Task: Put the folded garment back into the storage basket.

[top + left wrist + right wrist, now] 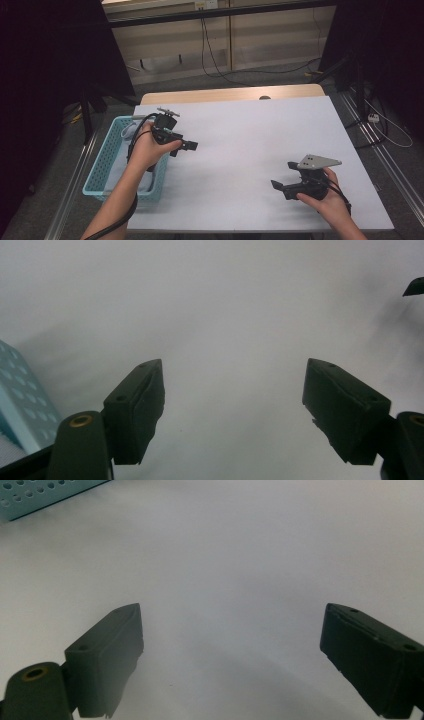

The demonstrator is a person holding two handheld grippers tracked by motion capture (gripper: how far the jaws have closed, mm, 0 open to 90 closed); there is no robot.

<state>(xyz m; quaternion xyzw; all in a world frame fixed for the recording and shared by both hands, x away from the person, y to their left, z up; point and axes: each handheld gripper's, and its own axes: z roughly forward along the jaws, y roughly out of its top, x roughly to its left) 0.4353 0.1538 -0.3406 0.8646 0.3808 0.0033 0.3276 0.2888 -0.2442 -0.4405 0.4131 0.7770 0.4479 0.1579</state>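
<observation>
Turquoise plastic basket [107,162] with a holed wall stands at the left edge of the table [260,135], hanging partly past it, with something pale lying inside. Just beside its right rim the left gripper [189,145] hovers over the white tabletop, jaws spread wide with nothing between them. In the left gripper view the basket's corner [20,395] sits at the lower left. Well apart, near the front right corner, the right gripper [281,176] is held low, jaws likewise wide apart and empty, pointing towards the basket [45,495].
</observation>
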